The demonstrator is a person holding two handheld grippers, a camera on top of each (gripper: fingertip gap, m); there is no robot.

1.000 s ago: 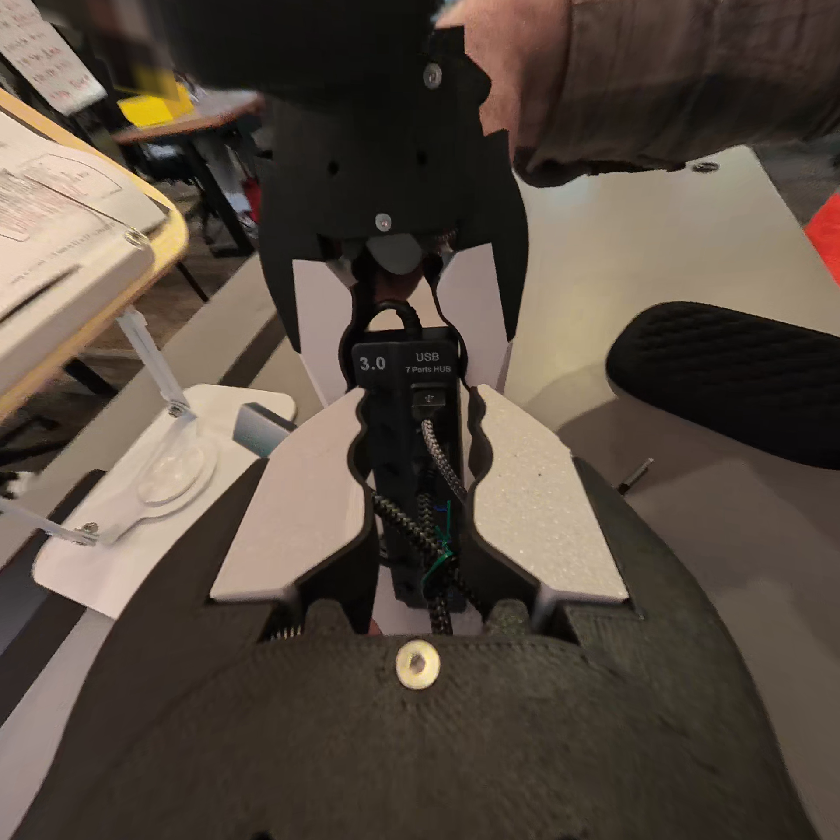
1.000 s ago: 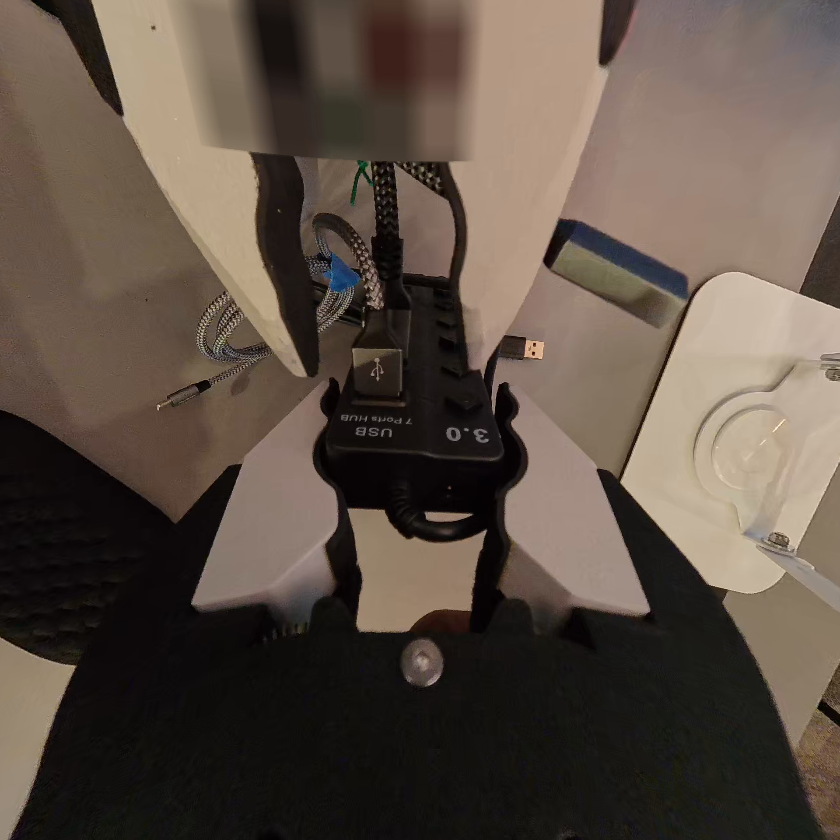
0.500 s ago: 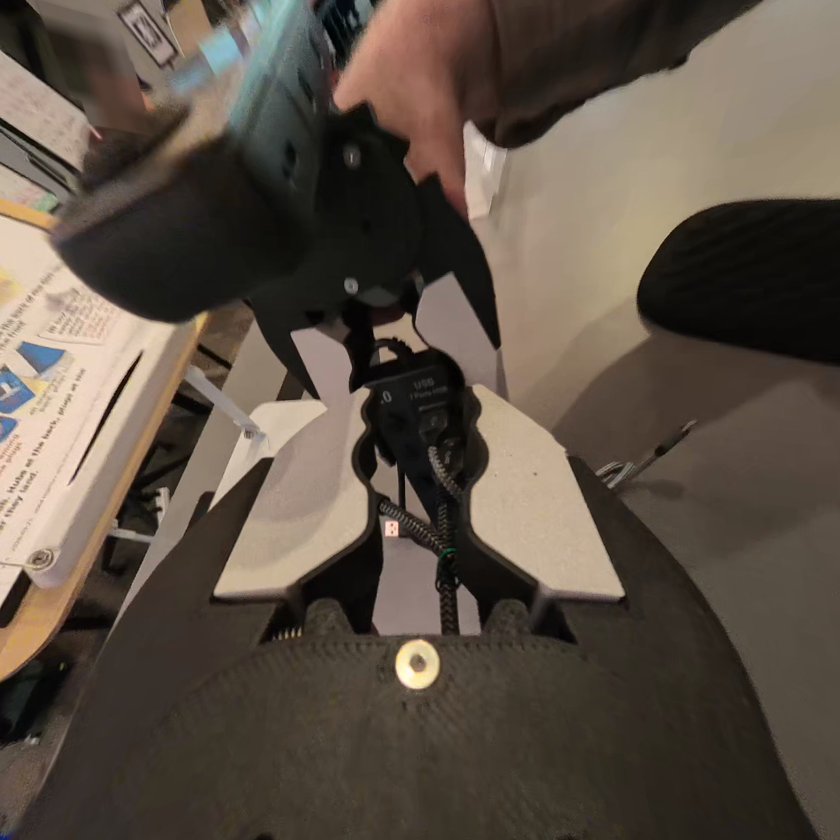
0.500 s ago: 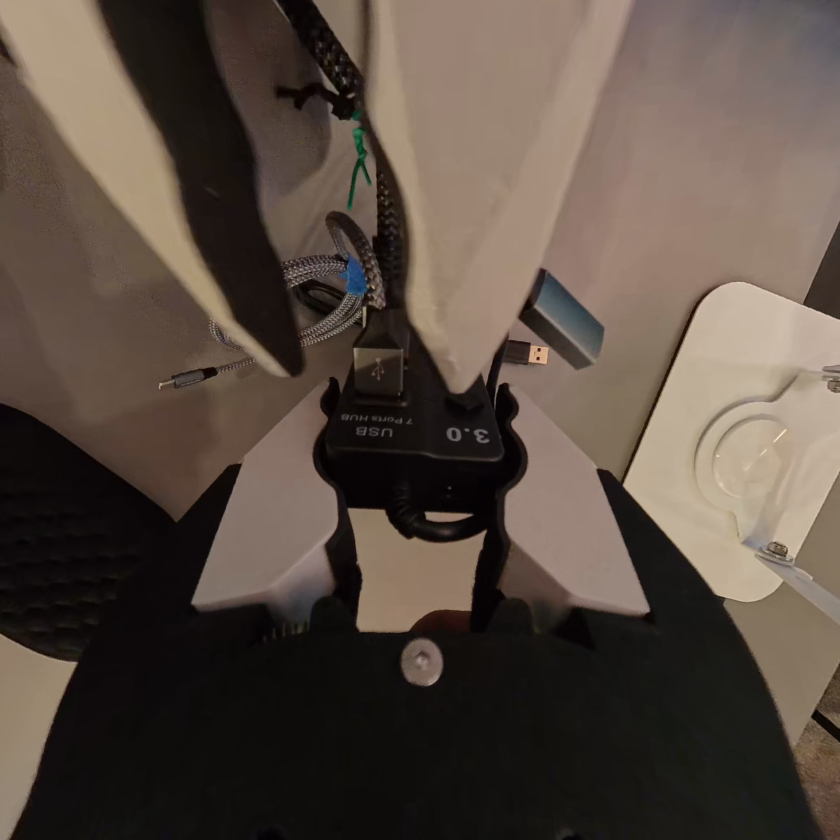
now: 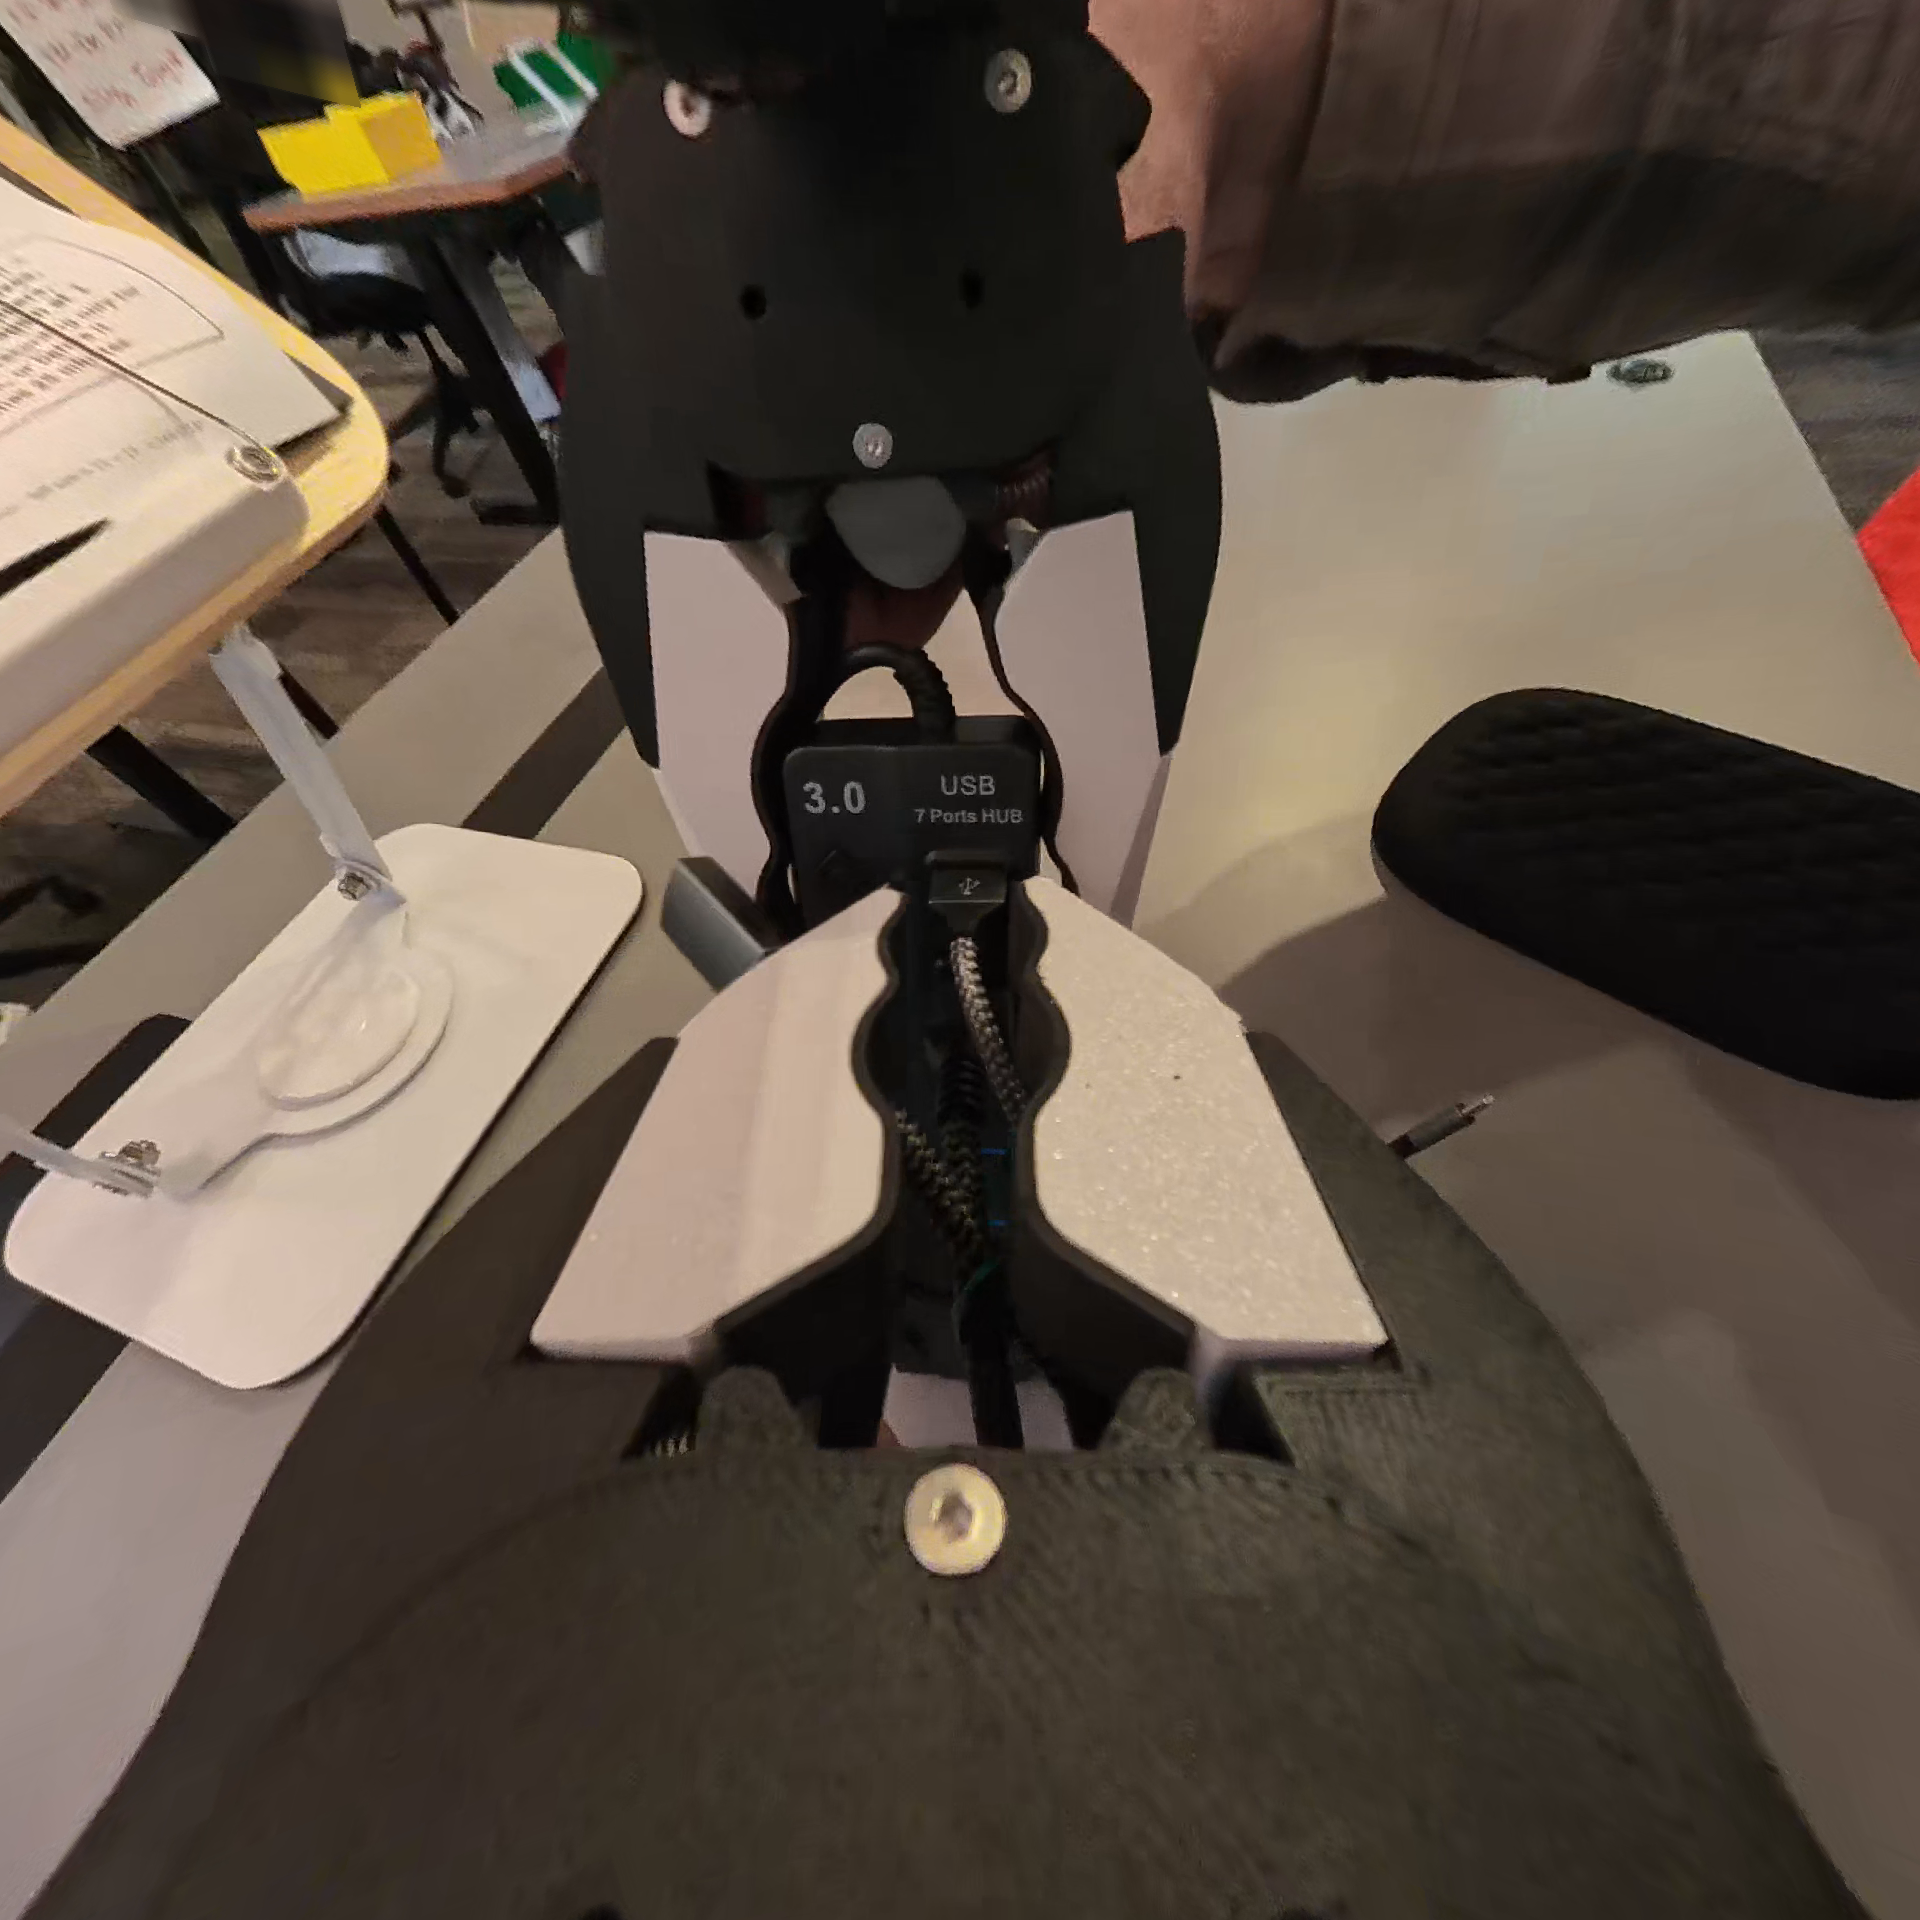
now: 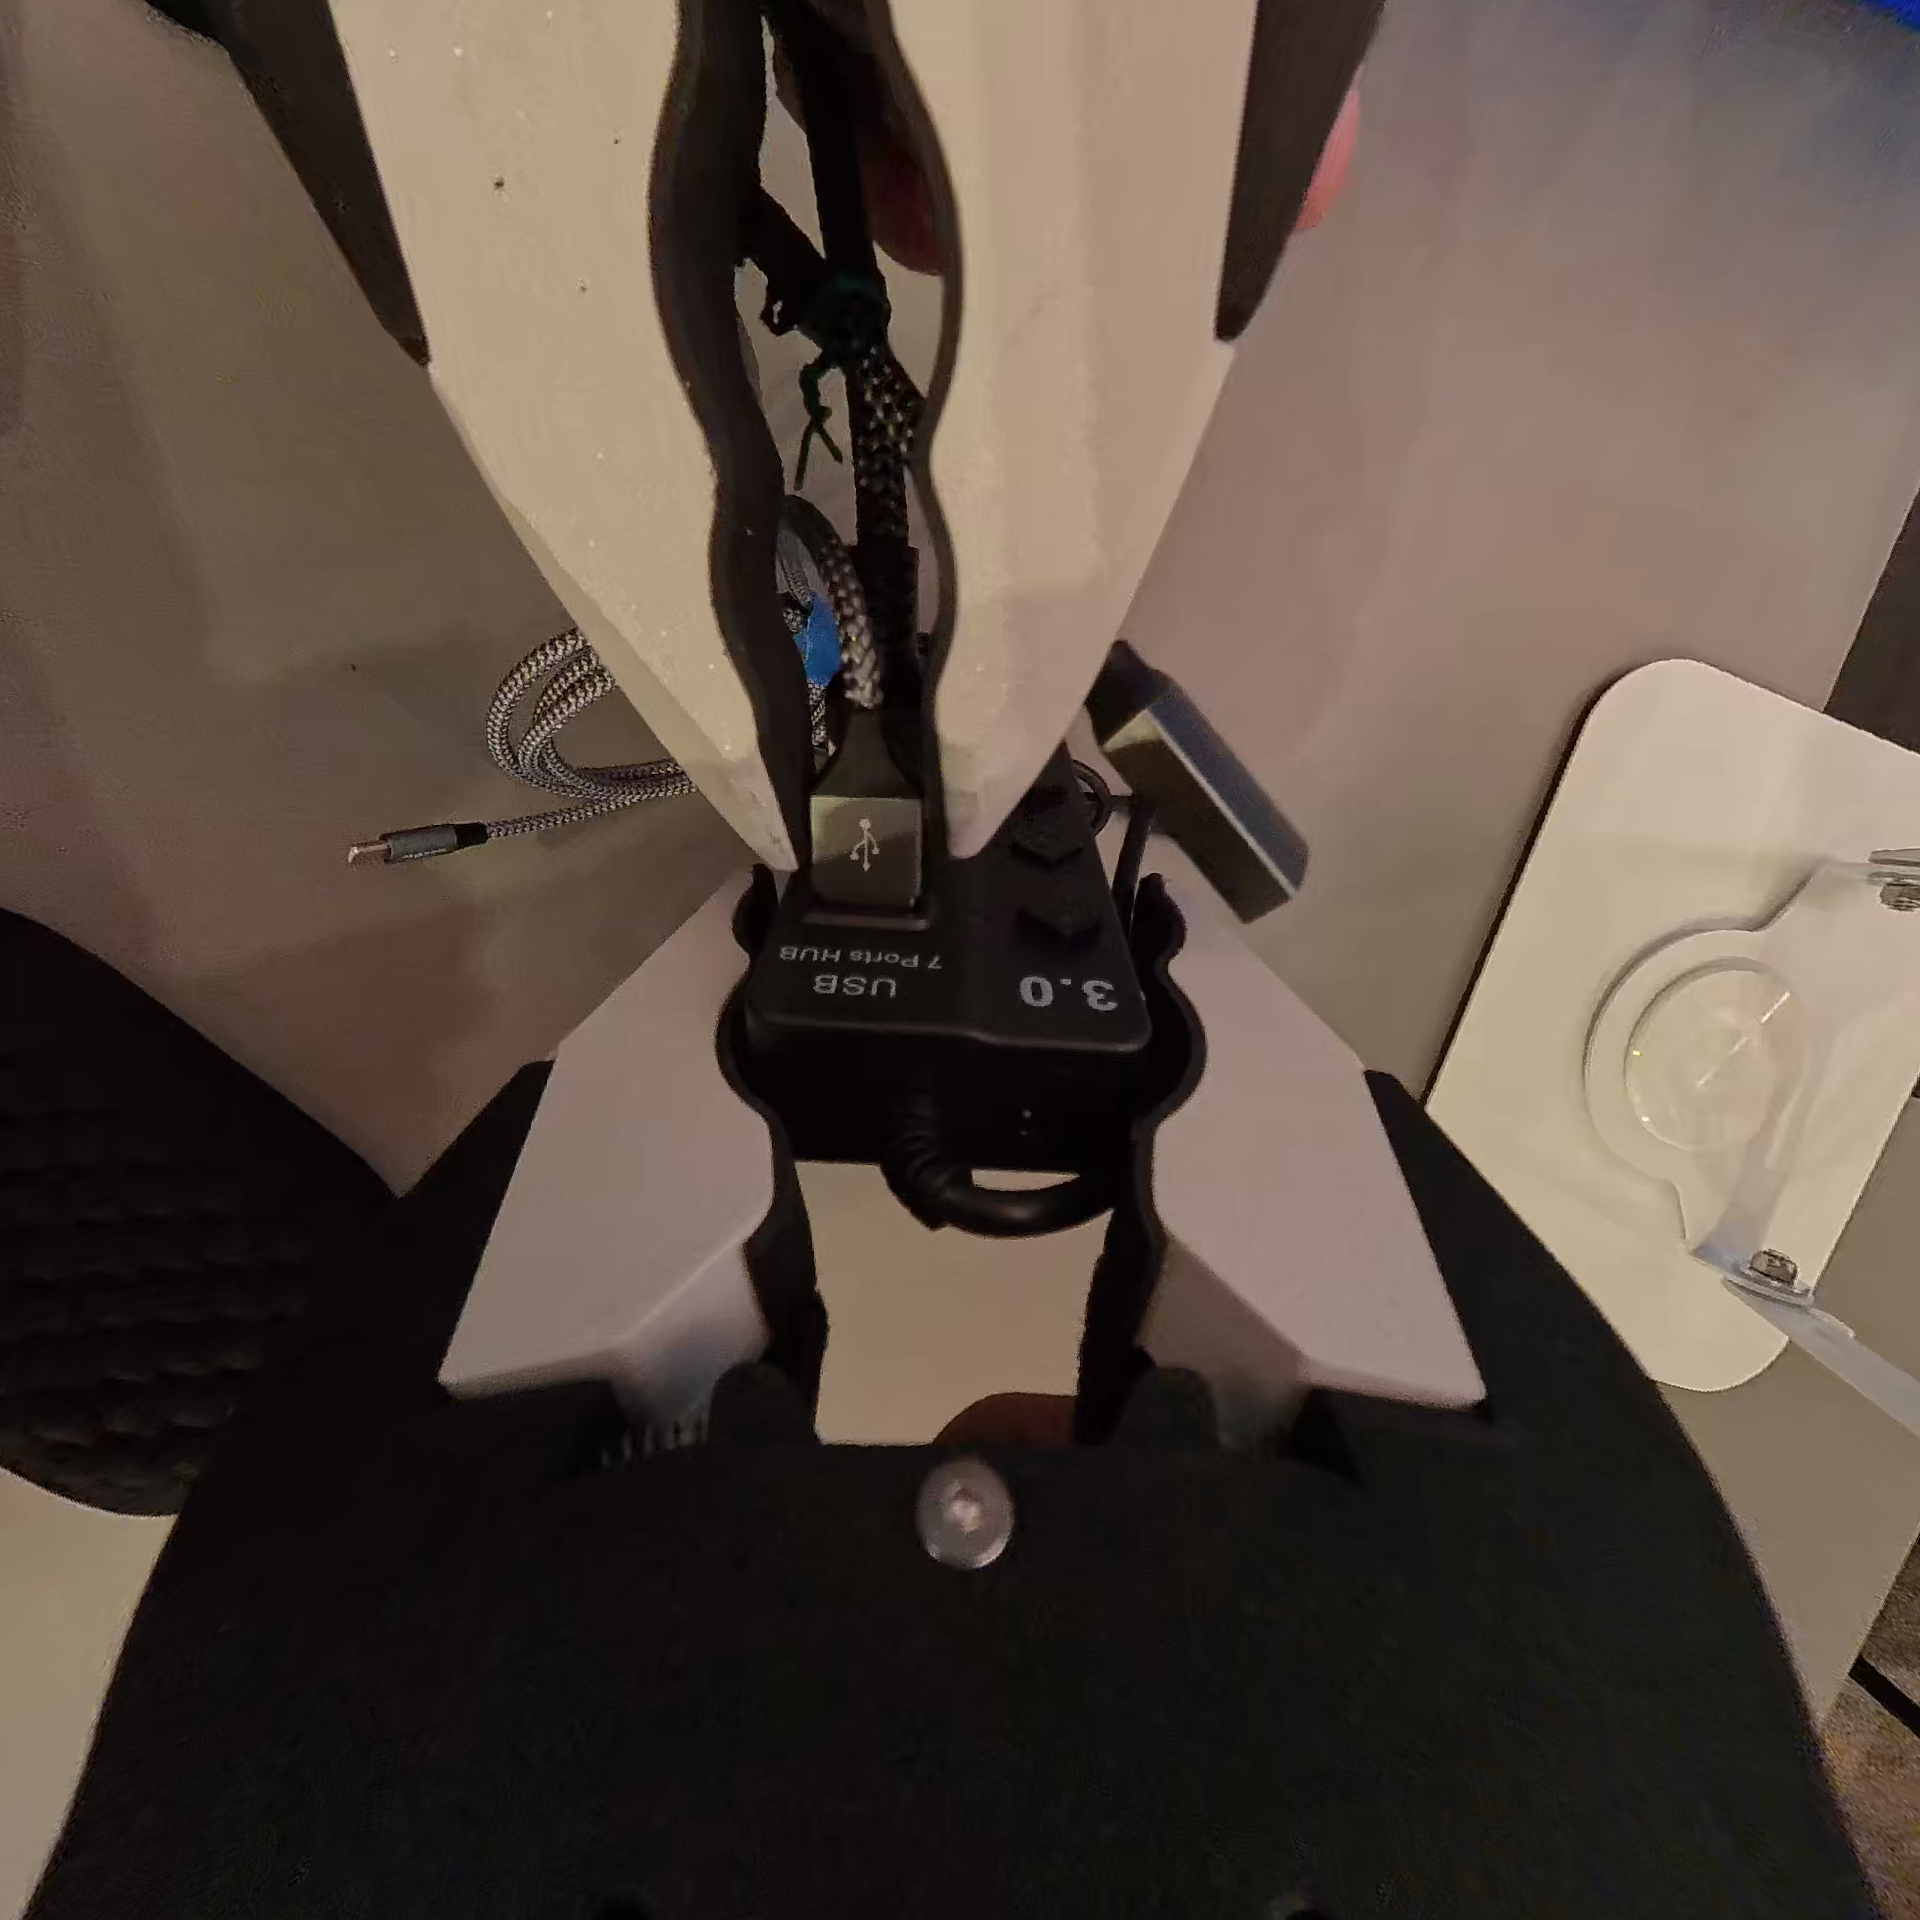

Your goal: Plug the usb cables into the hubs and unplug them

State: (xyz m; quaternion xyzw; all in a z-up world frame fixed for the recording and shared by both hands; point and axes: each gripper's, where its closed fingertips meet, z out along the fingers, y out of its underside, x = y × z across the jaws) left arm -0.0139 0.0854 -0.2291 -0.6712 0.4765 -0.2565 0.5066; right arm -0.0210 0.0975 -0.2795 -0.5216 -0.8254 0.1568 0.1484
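Right tongs [image 6: 961,997] clamp the rigid black hub [image 6: 951,1003]; left tongs [image 5: 961,914] pinch the plug [image 5: 966,888] at 12 o'clock. Braided cable's floppy, so grab the stiff plug shell.

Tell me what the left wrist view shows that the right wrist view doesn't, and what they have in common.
Only the left wrist view shows a person's sleeve, yellow boxes on a far table, and a stand with papers.

Only the right wrist view shows a loose silver braided cable and a blue-edged hub on the table.

Both show the black hub gripped by the right claw, with the left claw closed on the plugged-in USB plug.
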